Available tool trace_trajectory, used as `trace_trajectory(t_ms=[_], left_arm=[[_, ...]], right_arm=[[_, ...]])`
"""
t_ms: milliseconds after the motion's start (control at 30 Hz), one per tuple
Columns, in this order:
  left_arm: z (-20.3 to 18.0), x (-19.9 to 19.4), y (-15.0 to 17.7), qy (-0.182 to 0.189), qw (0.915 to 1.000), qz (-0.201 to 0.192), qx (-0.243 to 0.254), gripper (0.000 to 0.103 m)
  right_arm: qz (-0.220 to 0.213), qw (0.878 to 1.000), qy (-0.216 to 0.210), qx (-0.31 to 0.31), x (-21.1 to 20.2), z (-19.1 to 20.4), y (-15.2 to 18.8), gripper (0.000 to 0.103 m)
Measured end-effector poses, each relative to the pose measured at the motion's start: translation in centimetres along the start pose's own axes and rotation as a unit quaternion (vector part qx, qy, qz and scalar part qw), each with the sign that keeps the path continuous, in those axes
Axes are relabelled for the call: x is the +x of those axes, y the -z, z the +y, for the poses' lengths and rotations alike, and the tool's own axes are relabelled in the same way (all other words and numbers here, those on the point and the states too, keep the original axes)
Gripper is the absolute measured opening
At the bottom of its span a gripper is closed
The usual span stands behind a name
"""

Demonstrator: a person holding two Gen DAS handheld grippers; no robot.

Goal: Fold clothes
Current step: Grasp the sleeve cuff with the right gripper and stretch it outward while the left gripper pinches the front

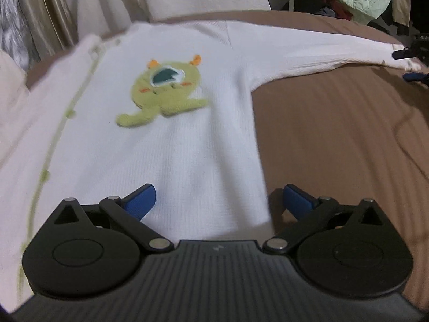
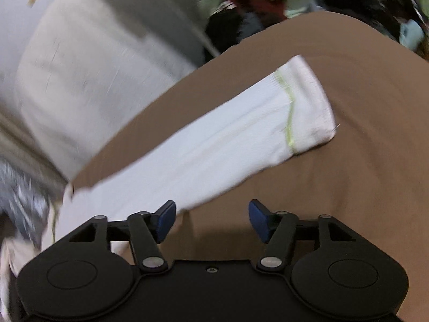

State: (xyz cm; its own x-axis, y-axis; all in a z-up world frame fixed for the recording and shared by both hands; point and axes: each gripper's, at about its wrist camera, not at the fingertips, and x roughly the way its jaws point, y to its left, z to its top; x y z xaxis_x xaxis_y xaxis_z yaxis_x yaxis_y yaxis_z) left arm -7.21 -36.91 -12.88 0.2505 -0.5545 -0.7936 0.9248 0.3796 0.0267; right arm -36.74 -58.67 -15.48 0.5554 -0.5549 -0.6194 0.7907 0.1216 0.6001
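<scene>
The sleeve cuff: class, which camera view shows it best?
The right wrist view: the cuff lies close and whole, its green trim line plain. In the left wrist view the cuff is small, far off at the picture's right edge.

A white knit sweater [image 1: 187, 139] lies flat and face up on the brown bedspread [image 1: 335, 139], a green one-eyed monster patch [image 1: 163, 91] on its chest. One sleeve [image 2: 214, 150] stretches straight out toward the bed's far edge, its cuff [image 2: 308, 107] edged with a yellow-green line.
</scene>
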Motion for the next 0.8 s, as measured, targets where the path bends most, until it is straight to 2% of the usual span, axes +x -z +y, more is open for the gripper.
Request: trace_trajectory(t_ms=[100, 167, 233, 267, 300, 333, 367, 400, 467, 600, 800], left_arm=[[-1.0, 1.1, -0.6, -0.003, 0.9999, 0.013, 0.004, 0.103], [-1.9, 2.0, -1.0, -0.03, 0.9992, 0.013, 0.023, 0.103], [-1.8, 2.5, -1.3, -0.053, 0.9984, -0.002, 0.017, 0.103], [-1.7, 2.6, -1.5, -0.065, 0.9978, -0.01, 0.014, 0.094], [-1.6, 2.8, -1.6, -0.076, 0.9969, -0.018, 0.01, 0.085], [-1.5, 3.0, -1.7, -0.088, 0.9958, -0.026, 0.006, 0.055], [-1.4, 3.2, -1.9, -0.1, 0.9945, -0.033, 0.002, 0.022], [-1.6, 3.1, -2.1, -0.102, 0.9941, -0.034, 0.012, 0.007], [-1.3, 2.8, -2.5, -0.09, 0.9952, -0.033, 0.019, 0.004], [0.2, 1.5, -3.3, -0.059, 0.9973, -0.04, -0.017, 0.004], [-1.2, -0.7, -5.4, -0.018, 0.9977, -0.065, -0.004, 0.004]], right_arm=[[-0.015, 1.0, 0.009, 0.026, 2.1, -0.5, -1.5, 0.069], [-0.036, 0.998, 0.022, 0.037, 3.4, -0.2, -2.1, 0.07], [-0.063, 0.996, 0.057, -0.001, 4.6, 0.9, -2.7, 0.067], [-0.077, 0.994, 0.076, -0.022, 5.1, 1.6, -2.9, 0.051], [-0.085, 0.987, 0.12, -0.065, 5.8, 2.5, -3.3, 0.036], [-0.084, 0.979, 0.155, -0.098, 6.3, 3.1, -3.8, 0.016], [-0.086, 0.977, 0.157, -0.116, 6.5, 3.6, -4.3, 0.01], [-0.091, 0.975, 0.154, -0.129, 6.4, 4.2, -4.6, 0.008], [-0.102, 0.972, 0.15, -0.152, 6.0, 5.1, -5.4, 0.006], [-0.119, 0.962, 0.147, -0.196, 4.5, 6.6, -7.4, 0.005], [-0.146, 0.95, 0.154, -0.23, 2.6, 8.1, -10.5, 0.005]])
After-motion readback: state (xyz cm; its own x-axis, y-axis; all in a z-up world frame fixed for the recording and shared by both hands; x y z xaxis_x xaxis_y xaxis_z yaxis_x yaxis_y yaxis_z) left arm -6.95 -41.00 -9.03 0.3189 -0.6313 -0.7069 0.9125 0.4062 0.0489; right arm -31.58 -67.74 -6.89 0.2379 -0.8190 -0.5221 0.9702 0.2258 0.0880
